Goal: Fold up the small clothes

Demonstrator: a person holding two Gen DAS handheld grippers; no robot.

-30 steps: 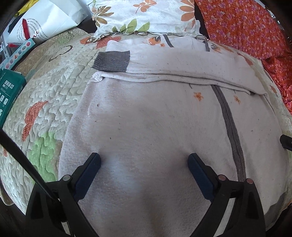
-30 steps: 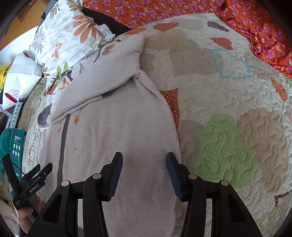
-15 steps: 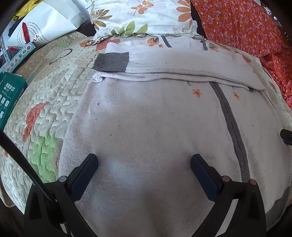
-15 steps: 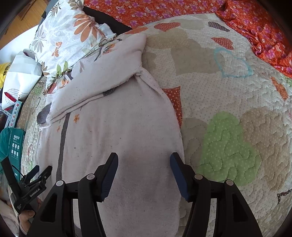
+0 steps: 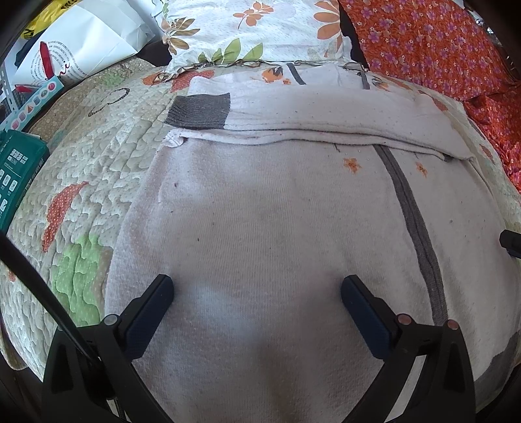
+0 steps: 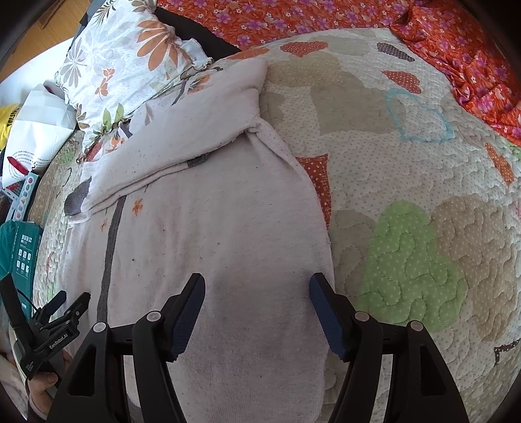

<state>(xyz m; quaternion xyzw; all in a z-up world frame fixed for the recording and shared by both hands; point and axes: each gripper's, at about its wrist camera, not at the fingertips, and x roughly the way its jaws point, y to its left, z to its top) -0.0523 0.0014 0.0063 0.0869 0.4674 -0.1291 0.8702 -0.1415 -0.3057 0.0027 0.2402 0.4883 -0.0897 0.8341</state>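
Your pale pinkish-white knit garment with a grey stripe (image 5: 293, 227) lies spread flat on the quilted bedspread with orange and green patches (image 6: 407, 201). Its far part is already turned over: a sleeve with a dark grey cuff (image 5: 198, 110) lies folded across the top edge, near the floral pillow (image 5: 254, 29).

Your left gripper (image 5: 257, 289) hangs over the near body of the garment with its jaws spread as wide as they go. They have just been opening, and only flat cloth lies under the gap; nothing is pinched. Your right gripper (image 6: 257, 289) sits over the garment's right edge, beside the green patch. Its jaws have also just been opening, and its pads press on nothing.

By the look of it, you have just let go after one fold and the next is not yet begun. The near hem seems the likely place to take hold. For that, bring each gripper down to the near edge, close on both layers of cloth, and carry the hem evenly toward the folded sleeve so the stripe stays straight.
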